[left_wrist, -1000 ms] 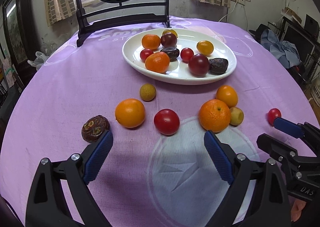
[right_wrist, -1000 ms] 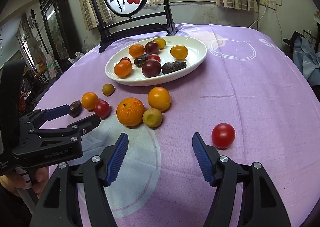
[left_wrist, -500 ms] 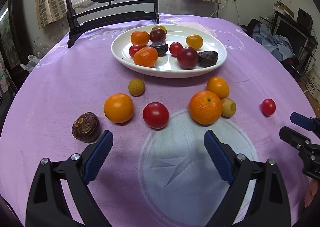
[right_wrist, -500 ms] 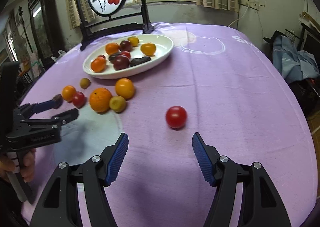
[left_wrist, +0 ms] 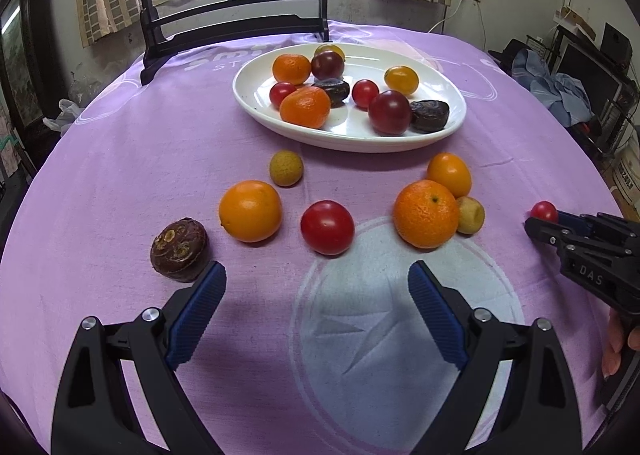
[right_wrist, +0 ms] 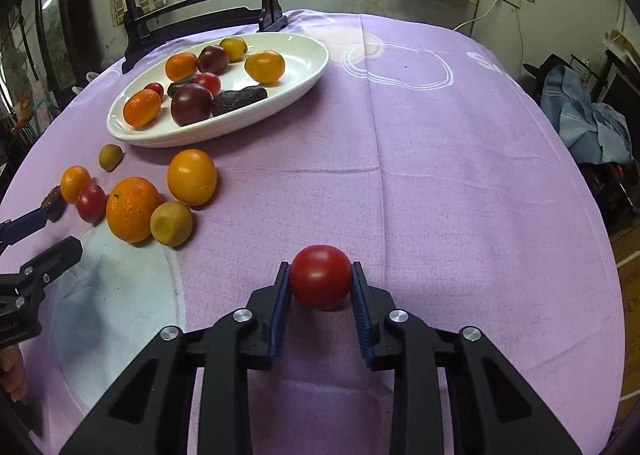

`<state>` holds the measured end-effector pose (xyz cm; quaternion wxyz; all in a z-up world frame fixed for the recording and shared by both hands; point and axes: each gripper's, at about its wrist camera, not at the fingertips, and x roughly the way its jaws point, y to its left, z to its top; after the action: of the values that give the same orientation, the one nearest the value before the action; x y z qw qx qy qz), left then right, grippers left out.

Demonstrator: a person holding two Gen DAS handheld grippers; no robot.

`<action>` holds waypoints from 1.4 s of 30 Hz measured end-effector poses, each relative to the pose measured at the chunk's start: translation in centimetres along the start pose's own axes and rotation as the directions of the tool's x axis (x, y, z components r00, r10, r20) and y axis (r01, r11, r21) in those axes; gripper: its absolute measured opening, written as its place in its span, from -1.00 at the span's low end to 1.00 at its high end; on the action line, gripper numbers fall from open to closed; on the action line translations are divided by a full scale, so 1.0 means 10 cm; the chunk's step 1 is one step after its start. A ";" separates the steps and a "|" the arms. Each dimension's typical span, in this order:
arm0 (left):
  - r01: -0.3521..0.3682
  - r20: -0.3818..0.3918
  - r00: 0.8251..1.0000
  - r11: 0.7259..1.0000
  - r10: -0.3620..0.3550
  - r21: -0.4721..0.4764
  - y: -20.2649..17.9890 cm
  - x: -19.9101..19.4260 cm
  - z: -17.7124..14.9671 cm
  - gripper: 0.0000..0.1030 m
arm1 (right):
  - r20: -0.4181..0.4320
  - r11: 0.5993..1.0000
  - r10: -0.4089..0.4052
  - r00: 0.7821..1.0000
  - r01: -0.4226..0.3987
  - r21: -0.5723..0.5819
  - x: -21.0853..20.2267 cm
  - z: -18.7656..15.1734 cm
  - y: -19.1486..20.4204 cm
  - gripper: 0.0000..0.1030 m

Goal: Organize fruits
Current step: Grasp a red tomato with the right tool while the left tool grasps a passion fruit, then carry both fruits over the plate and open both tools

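Note:
My right gripper [right_wrist: 321,287] is shut on a small red tomato [right_wrist: 321,281] that rests on the purple tablecloth; it also shows in the left wrist view [left_wrist: 543,211]. My left gripper [left_wrist: 317,295] is open and empty, just short of a red tomato [left_wrist: 327,227], an orange [left_wrist: 250,211] and a dark brown fruit [left_wrist: 179,249]. A white oval plate [left_wrist: 452,95] at the back holds several oranges, tomatoes and dark fruits. Loose on the cloth are a large orange [left_wrist: 425,213], a smaller orange [left_wrist: 449,174] and two small yellow-brown fruits [left_wrist: 285,168].
A dark wooden chair [left_wrist: 236,27] with a round painted panel stands behind the plate. The round table's edge falls away at the right, with clothes and clutter [left_wrist: 560,91] beyond. The white circle print [left_wrist: 380,335] lies under my left gripper.
My right gripper moved up to the lone red tomato and shut on it. My left gripper drew slightly closer to the loose fruits and stays open.

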<state>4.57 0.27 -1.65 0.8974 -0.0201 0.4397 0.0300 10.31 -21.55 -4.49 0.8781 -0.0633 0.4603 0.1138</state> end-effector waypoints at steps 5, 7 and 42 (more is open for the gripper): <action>-0.017 -0.001 1.000 1.000 0.017 -0.008 0.15 -0.06 0.02 0.75 | 0.046 0.997 0.075 0.996 -0.075 0.003 -0.19 -0.05 0.07 -0.43; -0.022 -0.005 1.000 0.999 0.022 -0.022 0.25 -0.08 0.01 0.75 | 0.065 0.993 0.117 0.991 -0.116 -0.021 -0.26 -0.07 0.17 -0.43; 0.018 0.055 0.998 0.997 -0.022 0.079 0.39 -0.26 0.30 -0.20 | 0.117 0.968 0.236 0.965 -0.223 -0.119 -0.51 0.03 0.46 -0.43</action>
<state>5.04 4.30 2.22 0.9097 0.0116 0.4152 0.0041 6.61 -17.76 -0.17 0.8826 -0.0481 0.3997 0.2428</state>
